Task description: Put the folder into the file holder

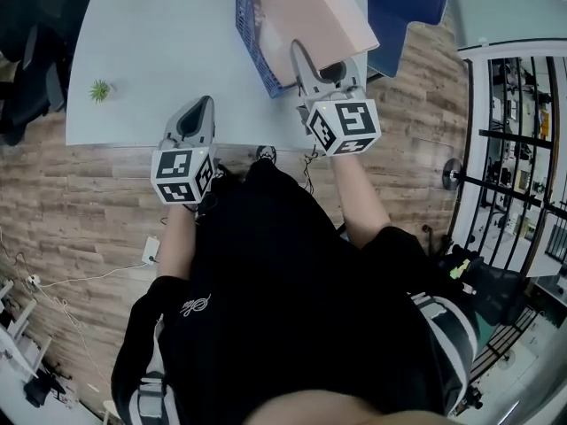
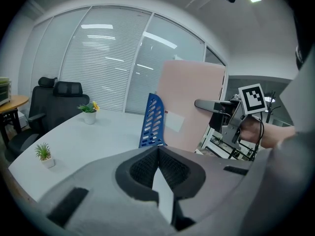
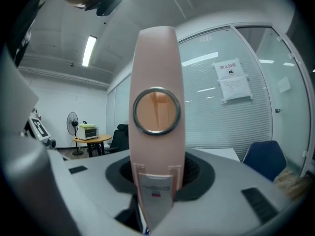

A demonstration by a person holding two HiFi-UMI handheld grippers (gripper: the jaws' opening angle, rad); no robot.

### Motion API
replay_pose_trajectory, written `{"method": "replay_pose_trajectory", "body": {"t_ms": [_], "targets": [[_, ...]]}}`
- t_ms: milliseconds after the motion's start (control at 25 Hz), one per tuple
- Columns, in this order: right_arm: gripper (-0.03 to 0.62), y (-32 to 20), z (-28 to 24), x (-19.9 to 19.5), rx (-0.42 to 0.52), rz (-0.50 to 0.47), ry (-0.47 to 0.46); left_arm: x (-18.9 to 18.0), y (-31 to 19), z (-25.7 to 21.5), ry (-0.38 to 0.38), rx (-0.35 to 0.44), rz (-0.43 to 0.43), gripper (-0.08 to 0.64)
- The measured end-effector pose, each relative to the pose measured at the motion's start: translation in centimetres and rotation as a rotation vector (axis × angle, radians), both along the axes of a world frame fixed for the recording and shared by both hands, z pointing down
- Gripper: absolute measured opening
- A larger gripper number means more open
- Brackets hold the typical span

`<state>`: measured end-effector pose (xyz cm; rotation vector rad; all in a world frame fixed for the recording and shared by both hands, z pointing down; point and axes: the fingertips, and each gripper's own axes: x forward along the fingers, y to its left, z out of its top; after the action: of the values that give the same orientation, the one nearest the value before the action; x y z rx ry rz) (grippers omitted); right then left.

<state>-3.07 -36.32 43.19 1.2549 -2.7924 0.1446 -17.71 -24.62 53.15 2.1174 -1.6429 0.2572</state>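
Observation:
A pink folder (image 1: 310,7) is tilted above the right side of the light grey table (image 1: 159,42), with my right gripper (image 1: 321,71) shut on its spine. In the right gripper view the spine (image 3: 156,82) with its round finger hole stands upright between the pads. The blue perforated file holder (image 1: 252,42) is just left of the folder. From the left gripper view the folder (image 2: 192,107) is behind the holder (image 2: 153,122), and I cannot tell whether it is in a slot. My left gripper (image 1: 197,115) is shut and empty over the table's front edge.
A small potted plant (image 1: 100,89) is near the table's front left, and a flowering pot (image 2: 88,113) is farther back. A black office chair (image 2: 54,102) is on the left and a blue chair (image 1: 407,7) beyond the table's right end. A metal rack (image 1: 523,149) is at the right.

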Motion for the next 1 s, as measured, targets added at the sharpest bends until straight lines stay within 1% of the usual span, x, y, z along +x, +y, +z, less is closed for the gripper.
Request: {"method": "replay_pose_trajectory", "body": {"t_ms": [320, 480, 840, 1000], "targets": [[0.138, -0.4, 1.2, -0.6, -0.017, -0.006, 0.009, -0.5, 0.2, 0.2, -0.004, -0.010, -0.024, 0.002], [0.138, -0.6, 1.9, -0.6, -0.026, 0.007, 0.006, -0.7, 0.1, 0.5, -0.005, -0.016, -0.030, 0.002], [0.138, -0.6, 1.9, -0.8, 0.000, 0.013, -0.015, -0.9, 0.0, 0.7, -0.005, -0.018, -0.033, 0.002], [0.135, -0.9, 1.9, -0.5, 0.029, 0.012, -0.050, -0.7, 0.1, 0.6, -0.009, -0.021, -0.033, 0.002]]}}
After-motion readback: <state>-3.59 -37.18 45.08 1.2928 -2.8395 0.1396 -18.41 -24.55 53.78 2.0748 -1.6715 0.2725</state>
